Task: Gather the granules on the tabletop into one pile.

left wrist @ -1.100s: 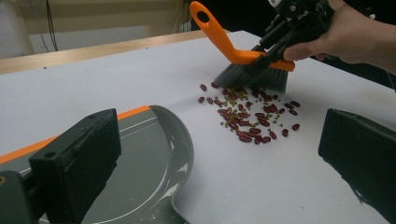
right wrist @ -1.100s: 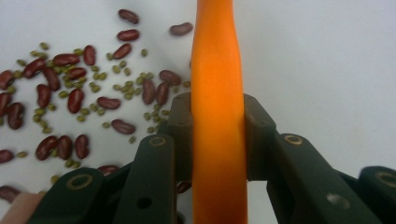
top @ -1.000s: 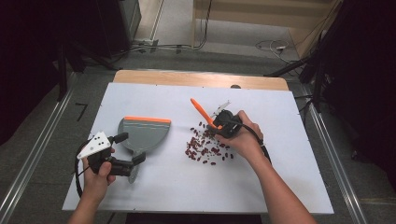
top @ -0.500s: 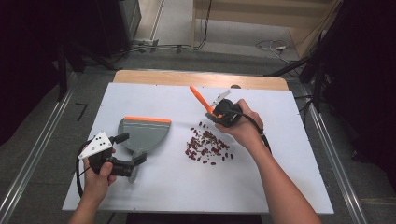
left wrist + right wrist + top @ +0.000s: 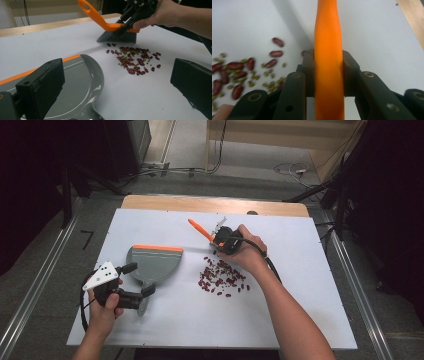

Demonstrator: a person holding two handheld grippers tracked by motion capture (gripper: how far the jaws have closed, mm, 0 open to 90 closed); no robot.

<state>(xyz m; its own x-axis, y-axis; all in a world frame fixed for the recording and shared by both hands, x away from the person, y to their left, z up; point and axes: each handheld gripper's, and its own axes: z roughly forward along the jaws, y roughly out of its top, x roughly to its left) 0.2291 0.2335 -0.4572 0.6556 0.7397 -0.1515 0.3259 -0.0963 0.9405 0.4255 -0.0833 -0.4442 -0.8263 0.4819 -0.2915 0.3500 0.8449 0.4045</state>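
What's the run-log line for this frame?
right gripper: shut on brush | brush: behind beans | left gripper: open by dustpan

In my right gripper view, the orange plastic brush handle point(image 5: 328, 62) runs off the top and bottom edges, hiding its bristles. The dark red beans point(image 5: 234, 72) beside it blur. My left gripper view cuts the grey plastic dustpan point(image 5: 80, 87) at the bottom edge.

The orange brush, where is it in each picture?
High view: the orange brush is up the middle of the table, held by the right hand-held gripper, just beyond the beans.
Left gripper view: top centre, bristles down on the table behind the beans.
Right gripper view: its handle runs up the middle, clamped between the jaws.
Shared landmark: the pile of beans.
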